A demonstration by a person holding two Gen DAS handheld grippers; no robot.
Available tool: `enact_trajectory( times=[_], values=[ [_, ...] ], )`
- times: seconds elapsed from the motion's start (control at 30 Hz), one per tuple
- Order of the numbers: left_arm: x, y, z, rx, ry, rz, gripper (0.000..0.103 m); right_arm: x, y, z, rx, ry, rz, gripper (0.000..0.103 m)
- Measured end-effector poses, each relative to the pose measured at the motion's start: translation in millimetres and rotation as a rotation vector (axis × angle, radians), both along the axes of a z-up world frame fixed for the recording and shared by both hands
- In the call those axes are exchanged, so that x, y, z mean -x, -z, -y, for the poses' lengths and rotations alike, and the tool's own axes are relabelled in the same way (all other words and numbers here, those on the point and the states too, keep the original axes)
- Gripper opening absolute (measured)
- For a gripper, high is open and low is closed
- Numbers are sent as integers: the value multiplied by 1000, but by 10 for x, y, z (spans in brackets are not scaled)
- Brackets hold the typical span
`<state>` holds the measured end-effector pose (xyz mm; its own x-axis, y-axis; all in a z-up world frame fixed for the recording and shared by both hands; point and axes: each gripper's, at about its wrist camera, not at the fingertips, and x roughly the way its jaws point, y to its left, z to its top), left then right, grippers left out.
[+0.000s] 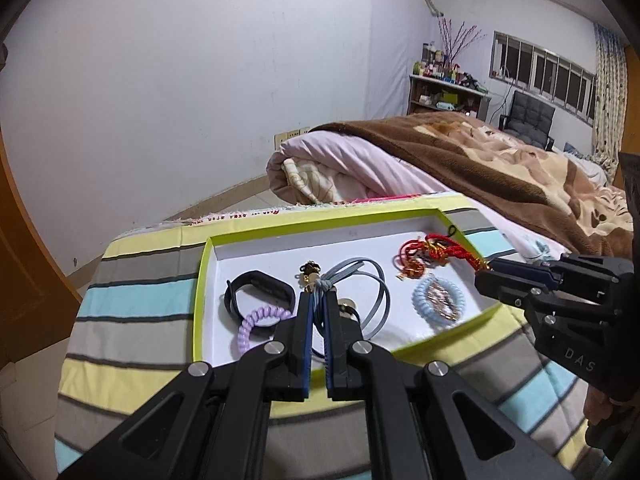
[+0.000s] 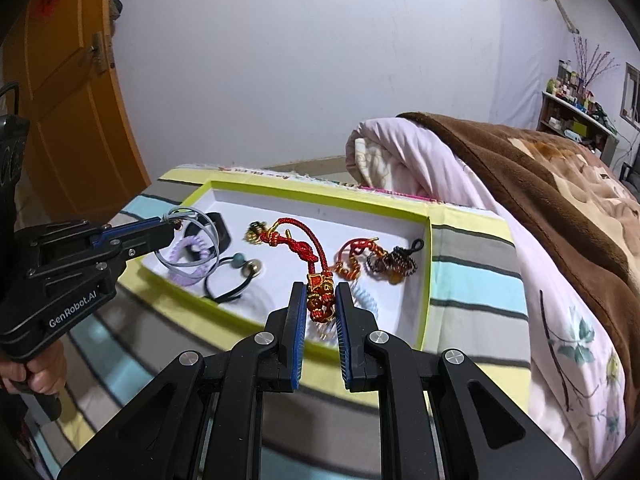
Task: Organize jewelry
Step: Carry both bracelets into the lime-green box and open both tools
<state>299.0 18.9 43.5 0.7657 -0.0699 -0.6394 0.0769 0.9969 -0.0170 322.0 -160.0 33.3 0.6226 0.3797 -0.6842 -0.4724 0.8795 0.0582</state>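
Jaws of the left gripper (image 1: 319,300) are closed on the grey-blue cord bracelet (image 1: 360,280), and jaws of the right gripper (image 2: 322,300) are clamped on the red knotted cord charm (image 2: 320,296); both pieces hang over the tray. Within the white tray with lime rim (image 1: 202,280) lie a black band (image 1: 260,284), a purple coil tie (image 1: 256,324) and a pale blue coil tie (image 1: 438,298). Tray rests on a striped bed cover (image 1: 140,304), beside a brown blanket (image 1: 500,168).

the shallow white tray with the lime-green rim (image 2: 426,280) is open from above; its far half lies bare. the folded pink quilt (image 2: 420,152) under a brown fleece blanket (image 2: 540,168) walls off the right side, just beside the tray.
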Motion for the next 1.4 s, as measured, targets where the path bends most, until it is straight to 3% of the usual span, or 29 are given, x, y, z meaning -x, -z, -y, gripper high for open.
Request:
enact_trajectory(
  times=[0.47, 0.77, 0.93, 1.07, 1.4],
  values=[
    [-470, 180, -15, -8, -8, -46, 5, -438, 266, -134, 6, 5, -74, 15],
    [-557, 295, -45, 4, -4, -76, 5, -528, 382, -185, 9, -11, -112, 15],
    [-551, 286, -46, 3, -6, -69, 7, -503, 397, -212, 19, -20, -110, 18],
    [-533, 257, -66, 24, -6, -63, 21, -462, 373, -210, 14, -23, -99, 28],
    [-218, 85, -101, 42, -30, -8, 22, -107, 151, -65, -20, 1, -51, 28]
  ],
)
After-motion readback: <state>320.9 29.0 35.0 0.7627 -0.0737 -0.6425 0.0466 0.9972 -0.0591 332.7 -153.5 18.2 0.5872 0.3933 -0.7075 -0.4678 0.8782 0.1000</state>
